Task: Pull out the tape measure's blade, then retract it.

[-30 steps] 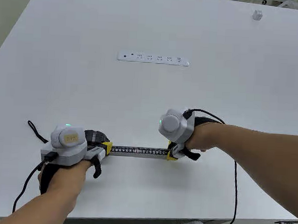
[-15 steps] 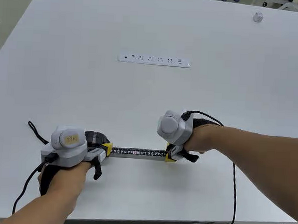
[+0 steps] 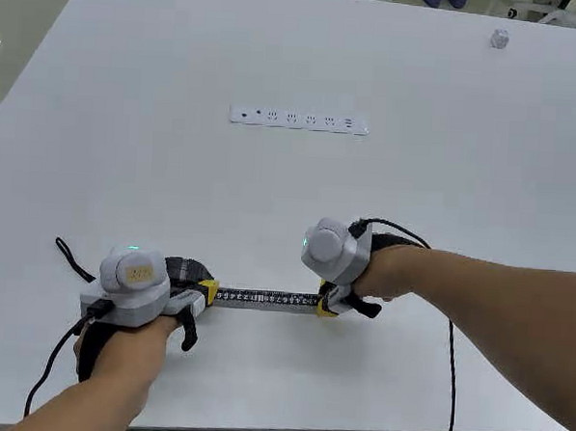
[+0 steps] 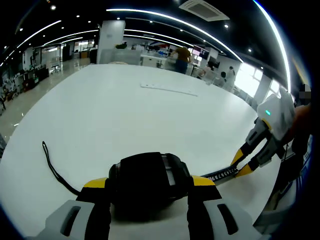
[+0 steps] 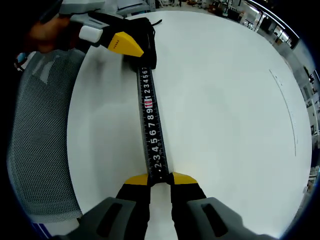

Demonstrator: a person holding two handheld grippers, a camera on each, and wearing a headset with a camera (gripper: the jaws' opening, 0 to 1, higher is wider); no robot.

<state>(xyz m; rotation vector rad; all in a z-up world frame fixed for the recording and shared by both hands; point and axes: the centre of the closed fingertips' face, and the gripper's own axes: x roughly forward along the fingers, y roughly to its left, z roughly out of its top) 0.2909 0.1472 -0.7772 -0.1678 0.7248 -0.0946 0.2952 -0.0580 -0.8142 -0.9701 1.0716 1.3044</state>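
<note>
Your right tool (image 5: pixel 160 176) was clenched on the free tip of the blade (image 5: pixel 151 125), its yellow-tipped jaws pinching the strip from both sides just above the counter (image 3: pixel 270 195). Your left tool (image 4: pixel 150 182) was clamped around the black case (image 4: pixel 149 187) of the tape measure, one jaw on each flank, with the case resting on the counter near its front edge. Between the two tools the blade ran straight and low over the white surface, printed face up, with only a short length drawn out. The case's black wrist strap (image 4: pixel 52 167) trailed loose on the counter behind it. Farther off, a white power strip (image 3: pixel 299 120) lay well apart from the work, near the middle of the counter. Judging by the short stretch of blade showing, you were in the pull-out and retract phase, though one moment could not tell which direction you were going. The next move called for a firm hold on the case, and for walking the tip back toward the mouth under control, not letting it snap home.
</note>
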